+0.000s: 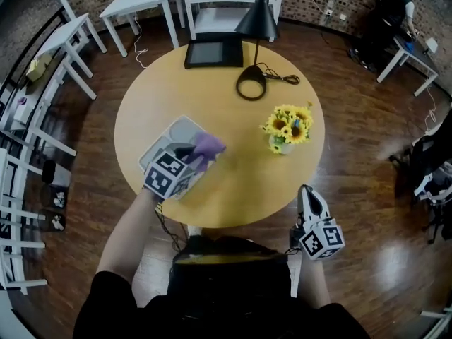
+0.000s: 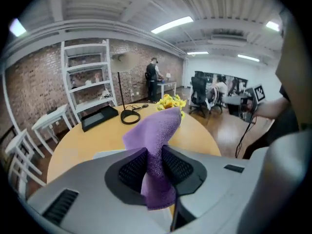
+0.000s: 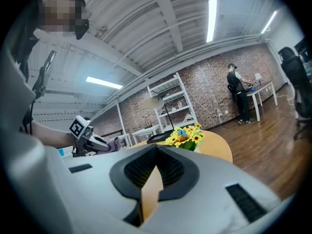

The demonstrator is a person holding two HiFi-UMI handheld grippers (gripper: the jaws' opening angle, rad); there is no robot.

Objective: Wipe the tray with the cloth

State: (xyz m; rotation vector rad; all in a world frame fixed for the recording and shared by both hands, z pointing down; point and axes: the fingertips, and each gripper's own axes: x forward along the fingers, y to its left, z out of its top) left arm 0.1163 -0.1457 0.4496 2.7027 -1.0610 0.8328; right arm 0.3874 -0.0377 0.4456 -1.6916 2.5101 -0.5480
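Observation:
A purple cloth (image 1: 208, 147) hangs from my left gripper (image 1: 189, 153), which is shut on it above the grey tray (image 1: 171, 135) on the left side of the round yellow table (image 1: 233, 175). In the left gripper view the cloth (image 2: 157, 140) stands up between the black pads of that gripper (image 2: 155, 161), and a pale strip of the tray (image 2: 108, 153) shows behind the jaws. My right gripper (image 1: 308, 195) is off the table's near right edge, shut with nothing in it. The right gripper view shows those jaws (image 3: 157, 167) closed, with the left gripper (image 3: 90, 138) and cloth (image 3: 113, 143) off to the left.
A vase of sunflowers (image 1: 288, 129) stands right of the table's centre. At the far side are a black lamp (image 1: 256, 20) with its round base (image 1: 251, 87) and a dark tablet (image 1: 213, 51). White tables and shelves ring the room; a person (image 1: 395, 13) stands far right.

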